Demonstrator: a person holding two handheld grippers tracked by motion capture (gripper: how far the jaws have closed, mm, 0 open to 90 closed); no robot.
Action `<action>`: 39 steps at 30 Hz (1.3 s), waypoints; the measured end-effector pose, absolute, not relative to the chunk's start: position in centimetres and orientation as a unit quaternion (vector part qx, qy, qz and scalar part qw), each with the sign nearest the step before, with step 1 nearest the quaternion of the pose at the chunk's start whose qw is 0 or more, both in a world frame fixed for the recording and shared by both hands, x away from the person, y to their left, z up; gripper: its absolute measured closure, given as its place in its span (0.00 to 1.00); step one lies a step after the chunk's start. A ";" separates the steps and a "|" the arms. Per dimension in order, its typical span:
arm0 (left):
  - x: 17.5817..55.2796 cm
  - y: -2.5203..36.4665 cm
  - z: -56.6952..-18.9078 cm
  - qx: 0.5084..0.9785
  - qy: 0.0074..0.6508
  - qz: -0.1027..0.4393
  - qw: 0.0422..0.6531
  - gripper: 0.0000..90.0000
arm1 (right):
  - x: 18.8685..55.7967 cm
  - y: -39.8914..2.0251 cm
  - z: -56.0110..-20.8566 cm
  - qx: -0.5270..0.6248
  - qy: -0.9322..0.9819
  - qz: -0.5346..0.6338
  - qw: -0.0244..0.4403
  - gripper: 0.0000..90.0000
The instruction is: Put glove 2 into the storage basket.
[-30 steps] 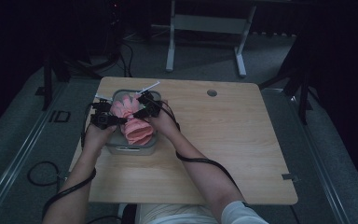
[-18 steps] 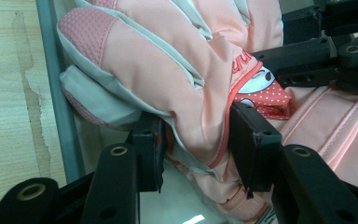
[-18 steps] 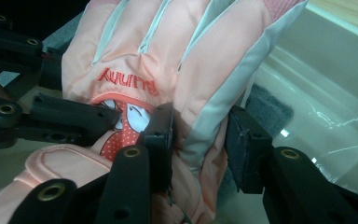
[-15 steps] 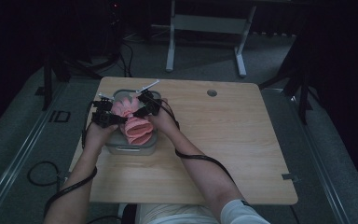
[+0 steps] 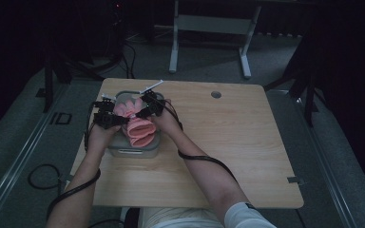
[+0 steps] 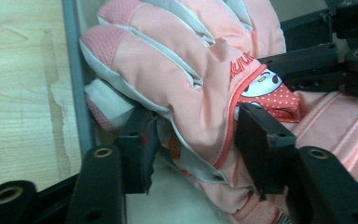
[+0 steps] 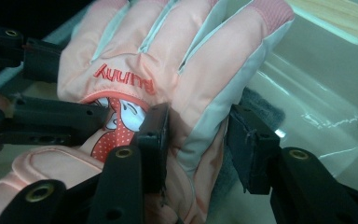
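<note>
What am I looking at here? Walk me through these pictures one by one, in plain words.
There is no robot here. A person sits at a wooden table and holds a hand tool with two black jaws in each hand. The high view comes from a fixed camera above the person, and the forearms come in from the bottom. The left gripper is on the left of that view and the right gripper is beside it.

The other two pictures come from small cameras on the grippers, each looking along its own jaws.

A grey tub stands on the table, and a pink glove with a cartoon patch lies in it. Both pairs of jaws have just been opening. The glove is between each pair, but they seem to have let go.
</note>
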State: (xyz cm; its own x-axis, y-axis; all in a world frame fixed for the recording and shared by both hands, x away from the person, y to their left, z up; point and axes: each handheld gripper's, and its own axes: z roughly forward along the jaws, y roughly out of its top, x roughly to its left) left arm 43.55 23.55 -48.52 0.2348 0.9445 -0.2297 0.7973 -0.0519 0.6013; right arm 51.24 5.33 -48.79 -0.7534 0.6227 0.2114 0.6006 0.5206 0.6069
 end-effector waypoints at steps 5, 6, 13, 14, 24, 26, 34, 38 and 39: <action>43.3 23.6 -48.0 0.714 0.609 0.118 0.324 0.51 | 51.3 5.0 -48.4 0.353 0.866 0.354 0.003 0.64; 43.2 23.6 -47.9 0.715 0.608 0.122 0.324 0.50 | 51.2 5.0 -48.3 0.351 0.867 0.354 0.004 0.64; 42.7 23.6 -46.8 0.715 0.602 0.138 0.328 0.45 | 51.0 4.8 -47.3 0.344 0.866 0.362 0.015 0.63; 42.6 23.6 -46.6 0.715 0.601 0.140 0.328 0.44 | 50.9 4.8 -47.1 0.342 0.867 0.363 0.016 0.63; 41.7 23.4 -44.3 0.711 0.588 0.162 0.350 0.38 | 50.4 4.2 -45.3 0.327 0.861 0.390 0.016 0.60; 41.5 23.4 -44.0 0.709 0.587 0.166 0.355 0.37 | 50.3 4.0 -45.0 0.323 0.862 0.390 0.021 0.59; 40.9 22.7 -42.9 0.711 0.573 0.171 0.369 0.36 | 49.9 2.5 -43.5 0.319 0.857 0.404 0.034 0.58; 40.5 21.9 -42.5 0.716 0.561 0.176 0.377 0.29 | 49.5 1.5 -42.6 0.313 0.855 0.412 0.034 0.54; 40.3 21.7 -42.4 0.721 0.551 0.179 0.381 0.24 | 49.3 1.2 -42.4 0.307 0.858 0.412 0.033 0.51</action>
